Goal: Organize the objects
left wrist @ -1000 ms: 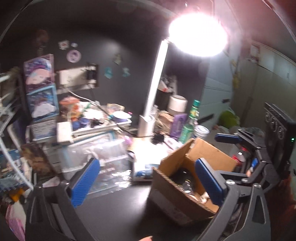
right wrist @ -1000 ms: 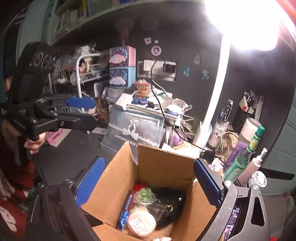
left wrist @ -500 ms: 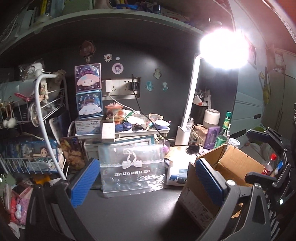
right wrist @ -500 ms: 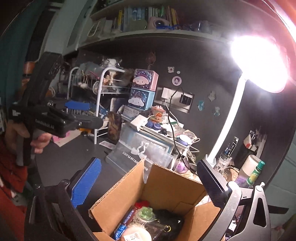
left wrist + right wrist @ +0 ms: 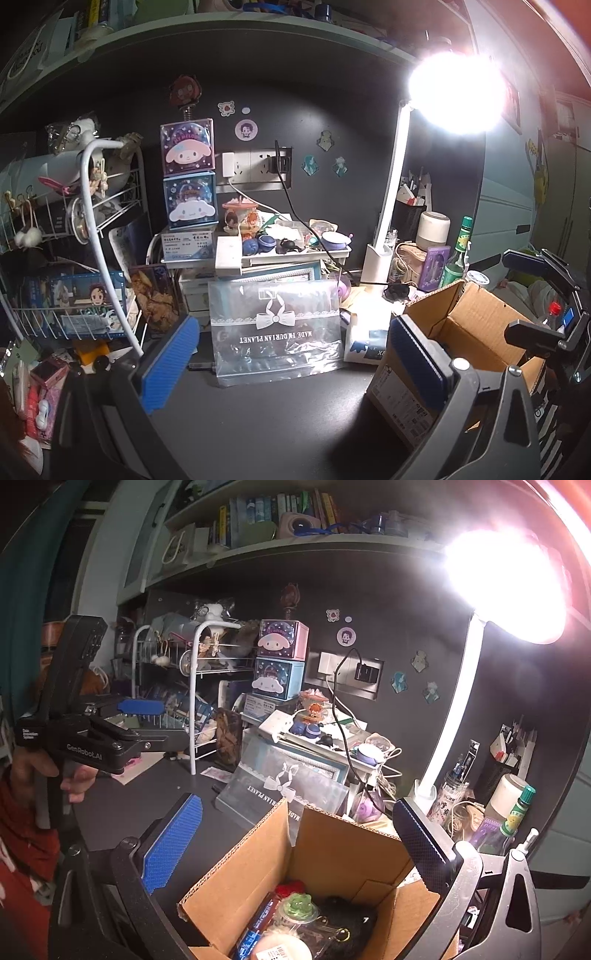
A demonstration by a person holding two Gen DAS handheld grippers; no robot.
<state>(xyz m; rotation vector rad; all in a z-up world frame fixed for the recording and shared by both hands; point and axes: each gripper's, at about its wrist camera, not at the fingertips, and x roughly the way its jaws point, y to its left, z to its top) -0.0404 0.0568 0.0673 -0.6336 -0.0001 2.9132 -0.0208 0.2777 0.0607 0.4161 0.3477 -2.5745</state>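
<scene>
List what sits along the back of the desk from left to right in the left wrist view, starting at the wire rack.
White wire rack → stacked character boxes → cluttered white tray → white desk lamp → white cylindrical jar → green-capped bottle → open cardboard box.

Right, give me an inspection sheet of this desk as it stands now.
Surface: dark desk, bare only at the front.
Job's things: open cardboard box holding small items, among them a green frog toy.
Clutter: clear bow-print bag propped upright; two cartoon boxes stacked; wire rack; green bottle.
Grippers: left gripper open, empty; right gripper open, empty, over the box.
Cables: black cable from the wall socket into the pile.
Surroundings: lit desk lamp; bookshelf above.
</scene>
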